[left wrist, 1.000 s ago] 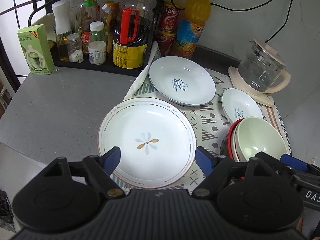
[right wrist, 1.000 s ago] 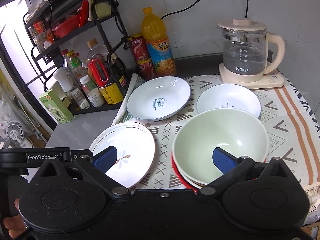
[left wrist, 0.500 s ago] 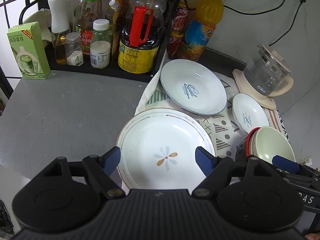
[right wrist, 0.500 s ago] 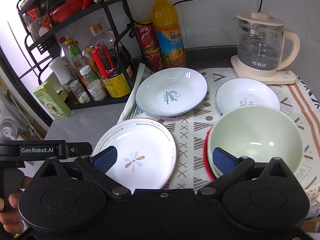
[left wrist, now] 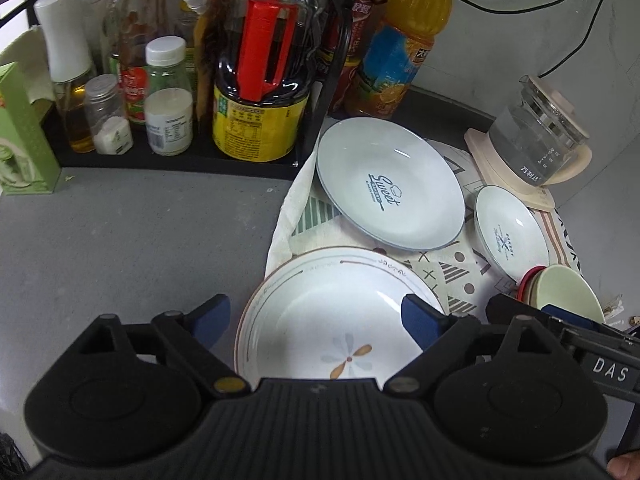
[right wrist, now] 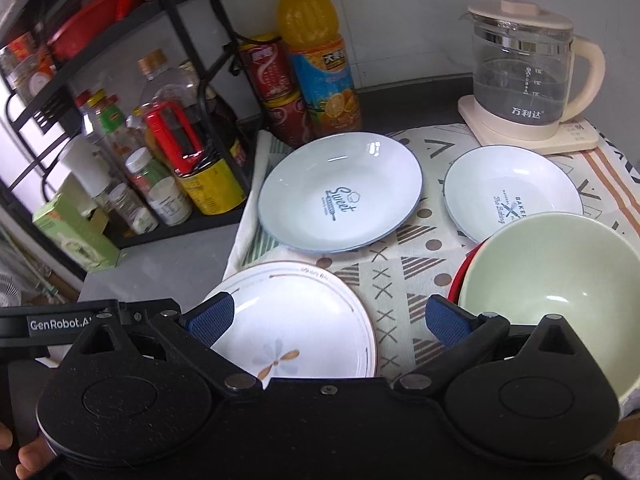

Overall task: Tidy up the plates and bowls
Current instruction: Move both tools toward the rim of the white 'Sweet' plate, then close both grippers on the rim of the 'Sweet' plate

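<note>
A white plate with a flower (left wrist: 340, 320) (right wrist: 304, 320) lies at the near edge of the patterned cloth (right wrist: 400, 276). My left gripper (left wrist: 316, 318) hovers over it, its jaws opening, nothing between them. Behind it sits a pale blue "Sweet" plate (left wrist: 390, 182) (right wrist: 340, 192), and to its right a small "Bakery" dish (left wrist: 512, 232) (right wrist: 508, 192). A green bowl (right wrist: 556, 296) (left wrist: 568, 292) is stacked on a red one (right wrist: 466, 276) at the right. My right gripper (right wrist: 328, 320) is open and empty between the flower plate and the bowls.
A black rack (right wrist: 188, 76) with bottles and jars (left wrist: 260, 92) stands at the back left, with an orange juice bottle (right wrist: 320, 60) and red cans (right wrist: 272, 76) beside it. A glass kettle (right wrist: 524, 76) is at the back right. A green carton (left wrist: 20, 136) stands on the grey counter (left wrist: 140, 232).
Both grippers have moved left and closer to the counter, so the flower plate now lies nearer in both views. The left gripper's jaws stand a little wider. No dish has moved.
</note>
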Available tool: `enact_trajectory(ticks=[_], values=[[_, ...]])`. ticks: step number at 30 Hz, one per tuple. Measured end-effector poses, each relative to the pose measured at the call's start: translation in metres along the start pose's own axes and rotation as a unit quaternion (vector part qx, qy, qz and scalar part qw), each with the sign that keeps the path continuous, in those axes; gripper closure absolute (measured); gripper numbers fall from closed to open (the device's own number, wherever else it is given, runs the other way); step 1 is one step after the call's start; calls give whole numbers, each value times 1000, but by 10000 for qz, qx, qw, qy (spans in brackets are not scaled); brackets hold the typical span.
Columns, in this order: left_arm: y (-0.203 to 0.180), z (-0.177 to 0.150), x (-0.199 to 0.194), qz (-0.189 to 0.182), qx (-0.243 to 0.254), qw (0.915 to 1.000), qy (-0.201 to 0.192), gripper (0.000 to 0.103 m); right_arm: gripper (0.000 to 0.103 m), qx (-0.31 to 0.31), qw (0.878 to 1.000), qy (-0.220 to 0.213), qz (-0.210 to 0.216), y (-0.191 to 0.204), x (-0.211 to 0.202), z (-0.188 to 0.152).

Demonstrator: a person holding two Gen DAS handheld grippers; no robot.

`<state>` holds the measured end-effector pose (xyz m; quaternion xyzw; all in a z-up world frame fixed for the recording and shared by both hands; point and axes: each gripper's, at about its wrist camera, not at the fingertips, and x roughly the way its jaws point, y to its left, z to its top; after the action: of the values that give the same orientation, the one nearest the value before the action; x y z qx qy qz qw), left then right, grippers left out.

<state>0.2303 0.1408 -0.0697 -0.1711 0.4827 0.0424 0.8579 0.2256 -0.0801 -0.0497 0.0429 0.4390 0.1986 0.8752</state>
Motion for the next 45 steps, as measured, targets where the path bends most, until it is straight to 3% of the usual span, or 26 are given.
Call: enact_trajectory(ticks=[12, 17, 25, 34, 45], values=[[-9, 36, 47, -338, 266, 9990, 121, 13, 2, 579, 9974, -119, -412, -12, 32, 18], [-11, 50, 68, -509, 185, 9984, 136, 17, 21, 824, 9952, -71, -520, -20, 48, 29], [-4, 64, 108, -588, -76, 9977, 338, 35, 35, 1162, 9912, 116, -622, -28, 79, 47], [-2, 67, 143, -537, -201, 9968, 564, 49, 36, 1286, 9843, 604, -1050, -30, 127, 51], [-5, 69, 160, -478, -299, 9968, 563, 66, 41, 1547, 9764, 935, -1179, -46, 167, 45]])
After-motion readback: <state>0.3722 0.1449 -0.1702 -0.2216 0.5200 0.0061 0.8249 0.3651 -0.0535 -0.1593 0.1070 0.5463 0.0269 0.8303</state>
